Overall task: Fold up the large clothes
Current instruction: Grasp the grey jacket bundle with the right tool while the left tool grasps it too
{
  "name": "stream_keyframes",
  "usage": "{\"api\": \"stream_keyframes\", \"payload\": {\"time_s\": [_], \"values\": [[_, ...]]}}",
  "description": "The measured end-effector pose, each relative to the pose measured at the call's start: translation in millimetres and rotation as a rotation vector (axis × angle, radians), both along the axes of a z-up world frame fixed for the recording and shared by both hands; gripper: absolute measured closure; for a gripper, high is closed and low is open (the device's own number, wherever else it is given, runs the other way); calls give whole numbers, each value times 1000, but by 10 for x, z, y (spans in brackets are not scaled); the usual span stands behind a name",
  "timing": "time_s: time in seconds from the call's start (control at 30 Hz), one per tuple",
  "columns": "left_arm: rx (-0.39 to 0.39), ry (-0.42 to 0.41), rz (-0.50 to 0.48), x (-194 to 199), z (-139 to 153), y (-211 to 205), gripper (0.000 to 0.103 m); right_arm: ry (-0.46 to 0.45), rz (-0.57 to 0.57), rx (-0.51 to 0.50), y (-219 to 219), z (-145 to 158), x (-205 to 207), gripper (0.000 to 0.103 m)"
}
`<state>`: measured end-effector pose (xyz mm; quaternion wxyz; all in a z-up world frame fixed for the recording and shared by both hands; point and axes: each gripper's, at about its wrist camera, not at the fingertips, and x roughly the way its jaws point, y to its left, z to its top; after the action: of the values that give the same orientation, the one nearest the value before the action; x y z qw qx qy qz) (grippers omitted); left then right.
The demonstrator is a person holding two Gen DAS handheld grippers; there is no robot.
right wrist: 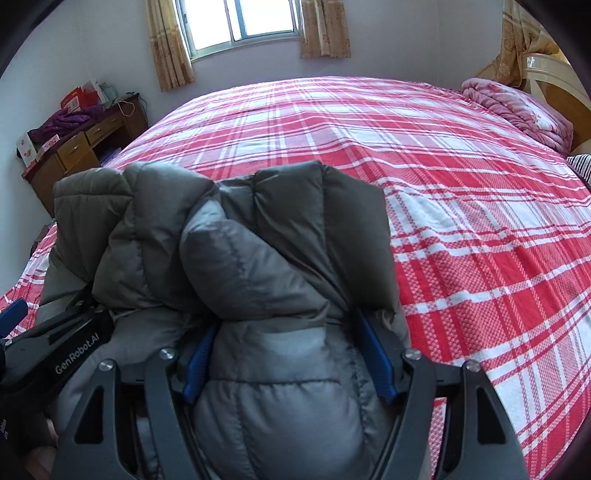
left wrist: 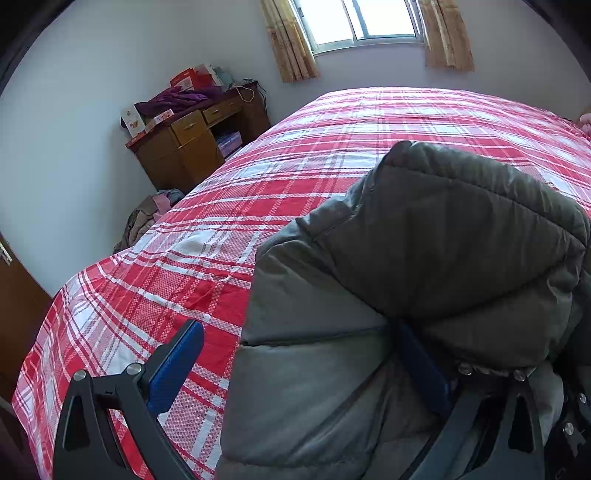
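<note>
Puffy grey quilted down jacket [right wrist: 258, 258] bunched between the right gripper [right wrist: 288, 362] blue pads, gripped, left gripper [left wrist: 303, 365] spread wide, one finger buried in it, red-and-white plaid bedspread [right wrist: 461, 221] ahead, curtained window [right wrist: 240, 22] beyond, wooden desk [left wrist: 192, 144] left.

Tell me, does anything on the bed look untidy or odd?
Yes. The grey jacket is bunched in a heap at the near edge of the bed, not flat, and a pink blanket lies crumpled by the headboard.

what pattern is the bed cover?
Red, pink and white plaid on the bed cover; clearest in the right wrist view.
</note>
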<state>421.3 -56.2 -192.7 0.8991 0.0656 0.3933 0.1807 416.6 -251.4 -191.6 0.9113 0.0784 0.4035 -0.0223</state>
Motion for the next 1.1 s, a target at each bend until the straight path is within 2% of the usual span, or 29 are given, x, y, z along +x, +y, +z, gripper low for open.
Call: {"api": "stream_keyframes", "payload": {"time_s": [1.1], "values": [[-1, 3, -1, 13, -20, -14, 1, 13, 4, -27, 36, -21, 40, 28]]}}
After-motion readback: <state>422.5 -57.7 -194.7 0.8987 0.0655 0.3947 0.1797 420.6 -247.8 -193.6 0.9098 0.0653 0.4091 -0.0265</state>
